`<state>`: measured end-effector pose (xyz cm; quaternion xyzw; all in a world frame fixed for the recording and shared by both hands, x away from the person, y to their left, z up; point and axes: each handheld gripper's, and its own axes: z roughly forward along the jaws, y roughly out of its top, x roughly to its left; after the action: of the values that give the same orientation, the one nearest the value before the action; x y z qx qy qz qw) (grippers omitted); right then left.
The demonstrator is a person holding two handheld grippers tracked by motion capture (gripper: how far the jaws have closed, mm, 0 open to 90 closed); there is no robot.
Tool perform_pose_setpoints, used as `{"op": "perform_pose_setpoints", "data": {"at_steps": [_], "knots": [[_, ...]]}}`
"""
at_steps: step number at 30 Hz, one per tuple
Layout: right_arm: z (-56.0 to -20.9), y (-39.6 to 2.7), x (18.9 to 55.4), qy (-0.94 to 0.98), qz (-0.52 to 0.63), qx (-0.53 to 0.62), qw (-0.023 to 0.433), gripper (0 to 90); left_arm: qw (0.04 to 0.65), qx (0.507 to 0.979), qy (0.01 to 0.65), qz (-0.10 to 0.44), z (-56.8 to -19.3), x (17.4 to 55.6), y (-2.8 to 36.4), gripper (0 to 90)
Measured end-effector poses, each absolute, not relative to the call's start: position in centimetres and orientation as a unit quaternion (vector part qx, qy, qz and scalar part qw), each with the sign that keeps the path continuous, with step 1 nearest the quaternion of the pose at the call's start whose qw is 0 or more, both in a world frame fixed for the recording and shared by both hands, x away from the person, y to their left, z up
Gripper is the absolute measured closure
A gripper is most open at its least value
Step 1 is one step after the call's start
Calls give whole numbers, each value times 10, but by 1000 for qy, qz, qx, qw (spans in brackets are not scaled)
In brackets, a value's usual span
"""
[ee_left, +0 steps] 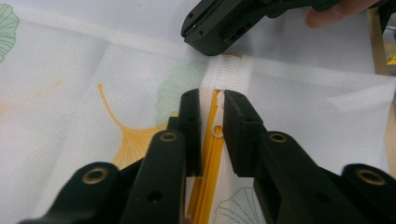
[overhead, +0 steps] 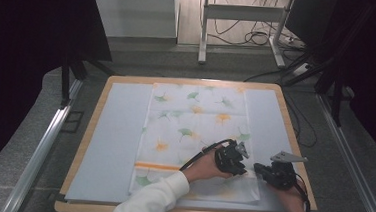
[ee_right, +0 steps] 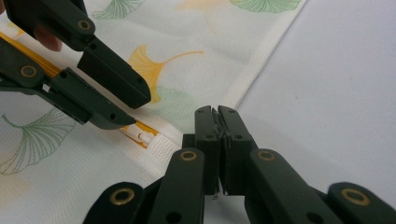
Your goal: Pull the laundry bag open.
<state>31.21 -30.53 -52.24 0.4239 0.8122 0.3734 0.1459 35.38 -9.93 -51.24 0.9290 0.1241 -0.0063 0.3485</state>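
Mesh fabric cover (overhead: 194, 131) with ginkgo-leaf print lies flat at frame centre on pale surface (overhead: 108, 145). Left claw (ee_left: 212, 105) slightly apart, straddling white zipper pull (ee_left: 218, 126) on orange zipper (ee_left: 208, 172). Right claw (ee_right: 217, 114) pinched together on cover's white edge.

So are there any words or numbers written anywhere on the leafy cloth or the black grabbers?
None: no words, numbers or brand marks can be read.
The cloth carries just green and orange leaf pictures.
The left gripper and right gripper are plain black with brass rivets.
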Motion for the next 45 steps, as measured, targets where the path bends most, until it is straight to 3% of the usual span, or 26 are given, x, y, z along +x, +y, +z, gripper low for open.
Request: {"op": "perform_pose_setpoints", "data": {"at_steps": [5,13,19,22,35,45], "knots": [[-522,-305,312,812,373,425,146,866,342,932,121,-10,-515,352,-103,732],[-523,-304,312,812,373,425,145,866,320,941,104,34,-513,343,-110,779],[-523,-304,312,812,372,425,146,866,324,939,117,16,-514,346,-109,760],[-523,-304,313,813,371,425,146,866,316,941,122,20,-513,347,-111,810],[-523,-304,312,812,372,426,145,865,318,940,121,8,-512,351,-110,839],[-523,-305,313,812,373,424,145,861,305,945,118,25,-509,346,-113,841]]}}
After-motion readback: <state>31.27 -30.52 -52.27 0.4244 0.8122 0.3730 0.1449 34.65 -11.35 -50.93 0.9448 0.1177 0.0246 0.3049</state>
